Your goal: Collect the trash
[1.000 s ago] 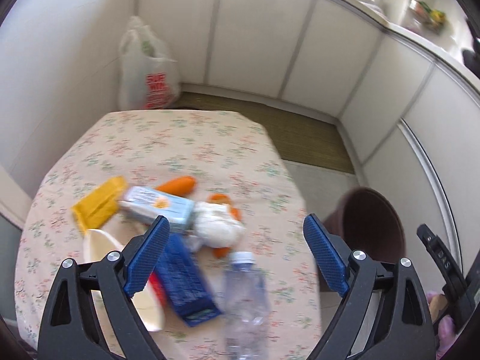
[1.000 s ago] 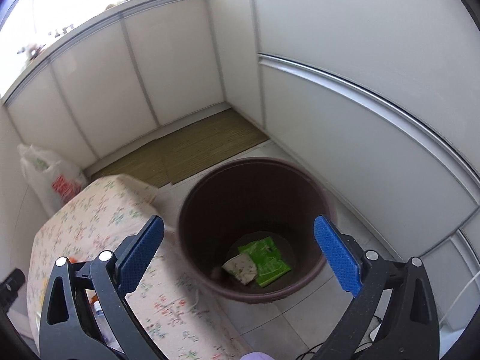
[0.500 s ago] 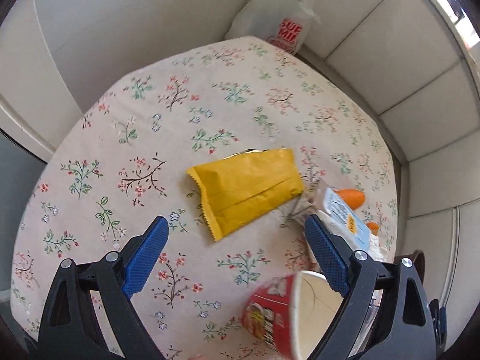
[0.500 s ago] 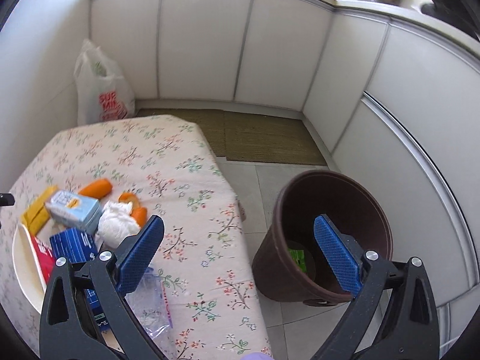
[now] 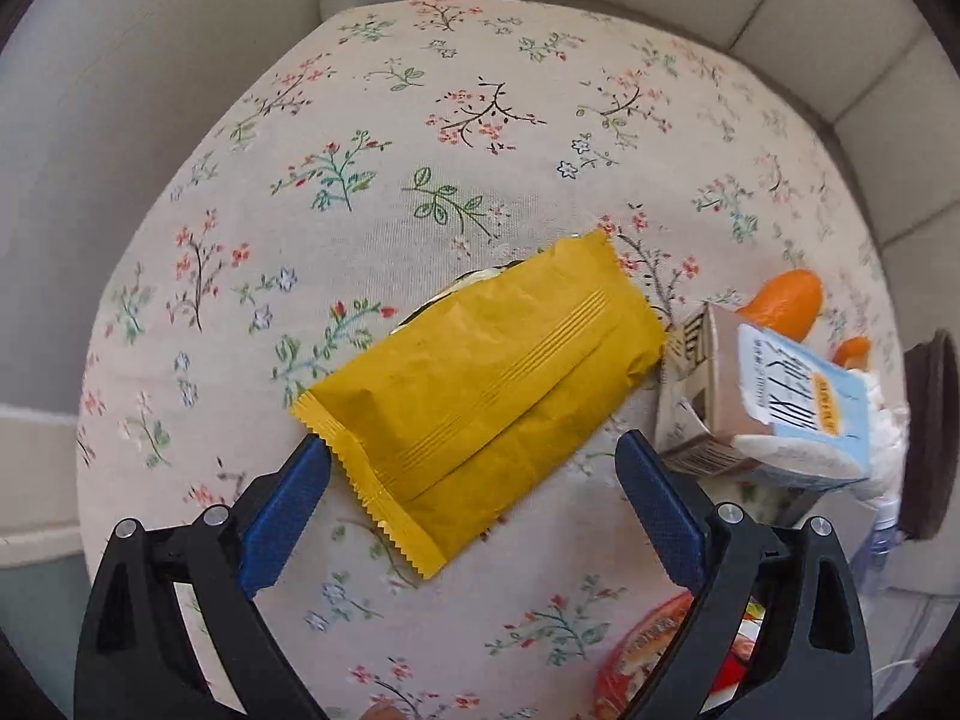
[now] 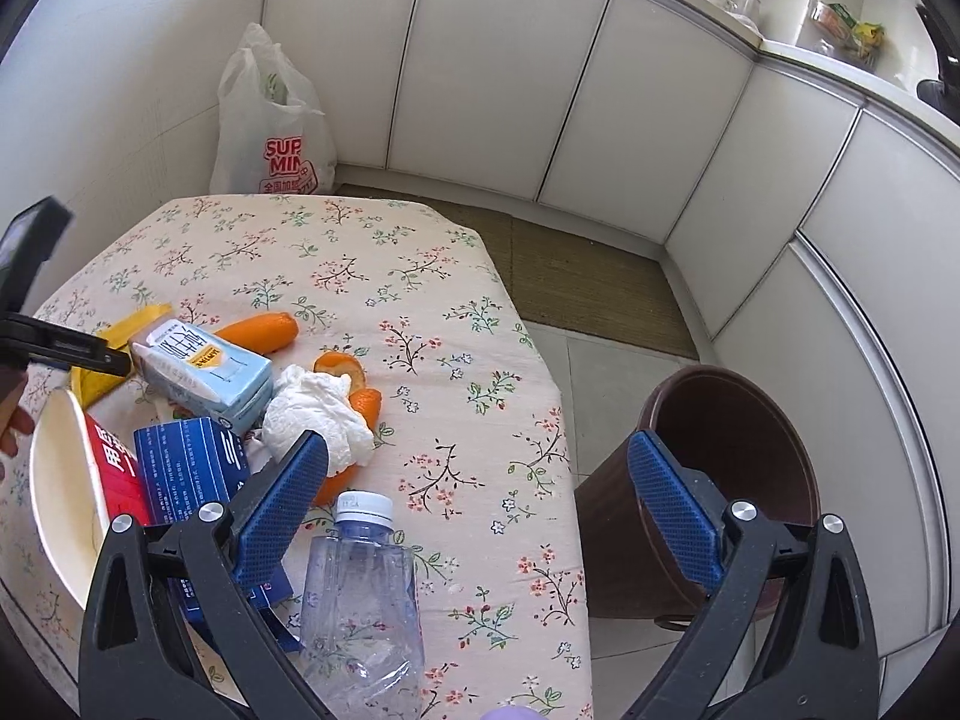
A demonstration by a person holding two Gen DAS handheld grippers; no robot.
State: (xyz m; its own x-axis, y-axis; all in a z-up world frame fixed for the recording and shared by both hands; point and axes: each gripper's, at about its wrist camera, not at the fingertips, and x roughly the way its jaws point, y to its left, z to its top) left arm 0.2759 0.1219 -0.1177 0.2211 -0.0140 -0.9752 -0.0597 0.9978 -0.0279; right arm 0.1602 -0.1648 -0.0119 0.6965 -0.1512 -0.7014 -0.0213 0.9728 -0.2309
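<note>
A yellow snack wrapper (image 5: 486, 384) lies on the floral table (image 5: 420, 138), and my left gripper (image 5: 474, 495) is open just above its near end, jaws either side. A light-blue milk carton (image 5: 774, 402) lies to its right, also in the right wrist view (image 6: 204, 369). My right gripper (image 6: 474, 507) is open and empty over the table's right edge, above a clear plastic bottle (image 6: 360, 594). A white tissue (image 6: 315, 414), orange peels (image 6: 345, 369), a carrot (image 6: 258, 330), a blue box (image 6: 192, 468) and a red paper cup (image 6: 72, 480) lie nearby. A brown bin (image 6: 720, 480) stands on the floor at right.
A white plastic shopping bag (image 6: 273, 132) stands on the floor behind the table against white cabinet panels (image 6: 498, 72). A woven mat (image 6: 600, 288) covers the floor beyond the bin. A wall runs along the table's left side.
My left gripper has come down closer over the yellow wrapper. My right gripper has swung from the bin back over the table and closer to the bottle.
</note>
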